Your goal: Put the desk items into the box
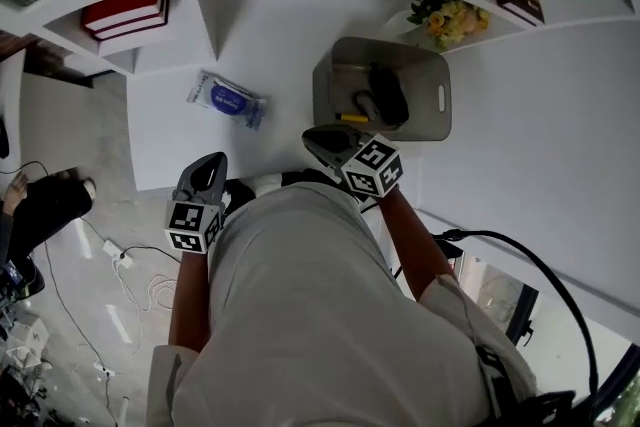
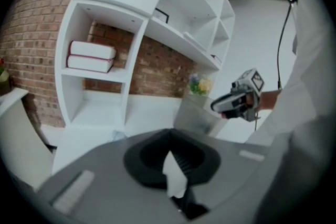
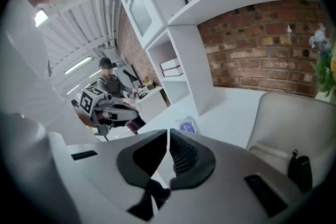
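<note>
A blue-labelled packet [image 1: 227, 100] is lying flat on the white bench [image 1: 280, 25], left of the grey box [image 1: 436, 120]. Only the head view is showing the dark items [image 1: 386, 95] inside it. The left tool [image 1: 213, 161] and right tool [image 1: 310, 135] are hovering, jaws together, gripping nothing.

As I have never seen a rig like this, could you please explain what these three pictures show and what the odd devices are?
There is no robot here. A person holds a two-jaw gripper in each hand, and each gripper carries a cube of square markers.

The head view comes from a camera on the person's head, looking steeply down. It shows the left gripper and the right gripper near the front edge of a white desk.

The other two views come from cameras riding on the grippers, each looking along its own jaws.

On the desk lie a blue-labelled packet and a grey box with a few dark items inside. Flowers stand behind the box.

Both pairs of jaws are together with nothing between them, so nothing is held.
</note>
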Demonstrator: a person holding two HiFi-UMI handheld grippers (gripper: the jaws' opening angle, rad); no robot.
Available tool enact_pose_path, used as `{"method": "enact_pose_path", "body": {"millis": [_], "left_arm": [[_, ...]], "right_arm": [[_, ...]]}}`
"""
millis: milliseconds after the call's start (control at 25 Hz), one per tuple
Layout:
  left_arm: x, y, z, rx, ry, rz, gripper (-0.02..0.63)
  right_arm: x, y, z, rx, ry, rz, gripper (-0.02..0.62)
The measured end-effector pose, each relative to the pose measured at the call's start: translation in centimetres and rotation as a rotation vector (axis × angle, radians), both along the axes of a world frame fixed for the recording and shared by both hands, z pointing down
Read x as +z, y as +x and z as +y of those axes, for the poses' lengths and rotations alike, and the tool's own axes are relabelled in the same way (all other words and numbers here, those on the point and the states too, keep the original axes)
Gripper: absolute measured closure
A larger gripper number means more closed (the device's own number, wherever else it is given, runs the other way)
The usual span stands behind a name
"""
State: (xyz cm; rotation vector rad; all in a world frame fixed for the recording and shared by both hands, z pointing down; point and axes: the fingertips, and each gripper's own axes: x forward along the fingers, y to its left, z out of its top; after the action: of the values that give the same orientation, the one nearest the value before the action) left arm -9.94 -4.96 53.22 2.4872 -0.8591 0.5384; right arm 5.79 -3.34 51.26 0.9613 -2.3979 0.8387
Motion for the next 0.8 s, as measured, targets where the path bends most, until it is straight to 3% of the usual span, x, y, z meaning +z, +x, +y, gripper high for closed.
{"method": "enact_pose_path", "body": {"millis": [560,800], "left_arm": [[1.6,-6.8,0.5,-0.094,-0.037,0.007,0.603],[2.2,-9.5,0.6,-0.109,-0.045,-0.003,0.603]], "right_arm": [[4.2,-6.7,-2.9,-0.074,-0.045,0.06,0.59],[6.4,-9.0,-3.7,-0.119,-0.066,0.102,0.542]]}}
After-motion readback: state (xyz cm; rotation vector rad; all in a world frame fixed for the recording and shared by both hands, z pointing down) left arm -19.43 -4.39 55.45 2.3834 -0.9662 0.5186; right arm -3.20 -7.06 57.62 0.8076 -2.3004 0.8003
